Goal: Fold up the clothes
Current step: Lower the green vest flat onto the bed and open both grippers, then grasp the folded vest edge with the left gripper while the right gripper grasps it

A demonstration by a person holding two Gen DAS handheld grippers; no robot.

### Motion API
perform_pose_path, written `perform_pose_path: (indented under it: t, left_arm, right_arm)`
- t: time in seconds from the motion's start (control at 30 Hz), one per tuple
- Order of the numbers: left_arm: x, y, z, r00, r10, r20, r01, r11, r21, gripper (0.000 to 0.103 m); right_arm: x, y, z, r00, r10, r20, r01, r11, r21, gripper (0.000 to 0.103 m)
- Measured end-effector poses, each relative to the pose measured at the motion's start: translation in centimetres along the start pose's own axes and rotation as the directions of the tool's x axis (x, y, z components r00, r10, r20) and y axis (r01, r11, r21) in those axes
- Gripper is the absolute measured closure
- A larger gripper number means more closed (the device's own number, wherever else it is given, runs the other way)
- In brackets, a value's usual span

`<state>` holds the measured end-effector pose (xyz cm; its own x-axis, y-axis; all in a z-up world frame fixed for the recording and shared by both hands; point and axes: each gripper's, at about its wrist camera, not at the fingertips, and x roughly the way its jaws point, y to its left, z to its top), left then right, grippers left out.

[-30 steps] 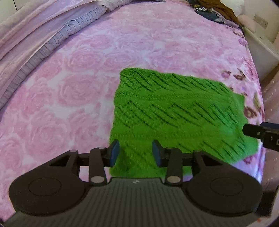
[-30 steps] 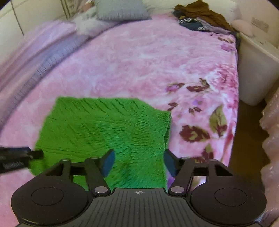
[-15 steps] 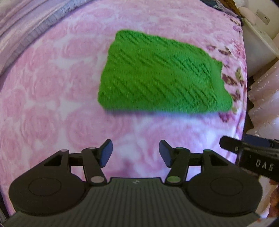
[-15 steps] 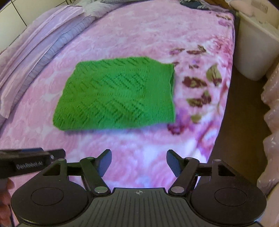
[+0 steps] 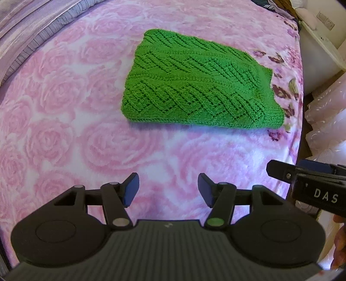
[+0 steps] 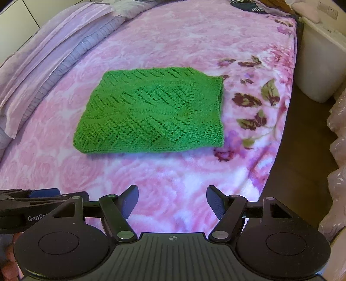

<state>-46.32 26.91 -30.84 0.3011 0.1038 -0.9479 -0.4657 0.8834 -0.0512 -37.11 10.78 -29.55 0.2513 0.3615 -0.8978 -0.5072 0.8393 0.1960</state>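
A green knitted sweater lies folded into a flat rectangle on the pink rose-patterned bedspread. My left gripper hovers over bare blanket in front of the sweater's near edge, apart from it, jaws open and holding nothing. My right gripper stands likewise on the near side of the sweater, open and empty. In the left wrist view one finger of the right gripper pokes in from the right. In the right wrist view the left gripper's body shows at the lower left.
A folded lilac quilt runs along the bed's left side. Loose clothes are heaped at the far end. The bed's right edge drops to the floor beside a white bin and pale pink wrapped bundles.
Both grippers have drawn back from the sweater's near edge to bare blanket. The left jaws have widened. The sweater stays lying folded.
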Motion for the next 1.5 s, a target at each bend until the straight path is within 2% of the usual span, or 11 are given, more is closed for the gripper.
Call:
perform_pose_path:
  t: [0.43,0.53,0.63,0.7,0.8,0.87,1.0,1.13,1.23,1.37,1.5]
  left_arm:
    - [1.7,-0.7,0.5,1.0,-0.006,-0.024,0.006,1.0,0.011,0.047]
    - [1.3,-0.3,0.9,0.999,-0.028,0.032,0.028,1.0,0.001,0.047]
    - [0.6,1.2,1.7,0.989,-0.075,0.131,0.077,0.997,-0.012,0.047]
    - [0.3,2.8,2.5,0.978,-0.105,0.181,0.113,0.993,-0.033,0.047]
    - [0.8,5.7,4.8,0.968,-0.118,0.22,0.136,0.988,-0.072,0.04]
    - [1.7,7.3,6.4,0.97,-0.093,0.225,0.115,0.99,-0.086,0.039]
    - [4.9,10.6,9.8,0.965,-0.206,0.165,0.228,0.966,-0.123,0.037]
    - [8.8,13.0,11.8,0.93,-0.345,0.124,0.365,0.906,-0.216,0.032]
    - [11.6,14.4,13.0,0.887,-0.446,0.118,0.461,0.843,-0.277,0.03]
    - [14.7,15.4,13.9,0.833,-0.541,0.115,0.546,0.771,-0.328,0.03]
    - [16.7,15.1,14.5,0.796,-0.598,0.094,0.594,0.741,-0.313,0.032]
  right_arm:
    - [1.1,-1.4,0.4,1.0,0.005,-0.025,-0.004,1.0,0.03,0.036]
    - [1.3,-1.9,0.7,1.0,0.023,-0.014,-0.022,0.999,0.039,0.036]
    - [1.5,-2.9,1.1,0.995,0.095,0.011,-0.096,0.993,0.073,0.036]
    - [1.9,-4.5,1.8,0.986,0.159,0.048,-0.164,0.979,0.123,0.036]
    - [2.6,-7.7,3.3,0.977,0.175,0.117,-0.2,0.948,0.248,0.036]
    - [3.4,-9.8,4.4,0.973,0.173,0.151,-0.215,0.918,0.334,0.036]
    - [6.1,-13.0,6.4,0.954,0.236,0.183,-0.295,0.84,0.456,0.036]
    - [9.3,-15.1,8.0,0.941,0.282,0.189,-0.34,0.786,0.517,0.032]
    - [11.4,-16.1,9.2,0.932,0.328,0.156,-0.36,0.774,0.521,0.031]
    - [12.5,-16.6,10.5,0.894,0.421,0.155,-0.442,0.769,0.461,0.031]
    - [13.8,-16.5,11.5,0.858,0.491,0.152,-0.508,0.765,0.395,0.032]
